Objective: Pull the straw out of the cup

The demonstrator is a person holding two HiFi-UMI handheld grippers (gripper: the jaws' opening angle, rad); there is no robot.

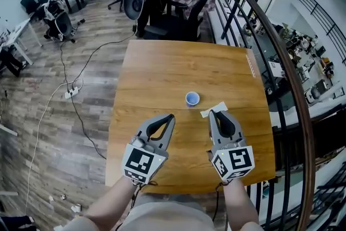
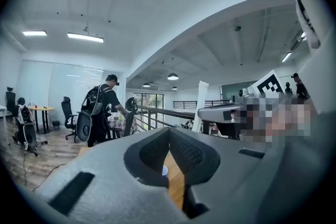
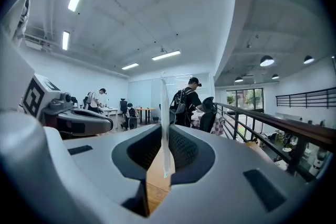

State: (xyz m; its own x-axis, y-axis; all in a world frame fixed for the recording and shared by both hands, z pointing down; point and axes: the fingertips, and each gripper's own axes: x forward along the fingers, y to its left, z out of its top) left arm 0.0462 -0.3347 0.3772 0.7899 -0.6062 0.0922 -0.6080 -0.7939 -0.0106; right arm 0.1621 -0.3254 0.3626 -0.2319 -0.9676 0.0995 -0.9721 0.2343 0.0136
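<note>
A small blue cup stands alone on the wooden table, and it also shows low between the left jaws as a blue cup. My right gripper is shut on a pale straw, held in the air just right of the cup and nearer me. In the right gripper view the straw stands upright between the pads of my right gripper. The left gripper view shows the same straw off to the right. My left gripper hovers left of the cup, tips together and holding nothing.
A dark metal railing runs along the table's right side with a drop beyond it. Office chairs and a standing person are past the far edge. Cables and a power strip lie on the floor at the left.
</note>
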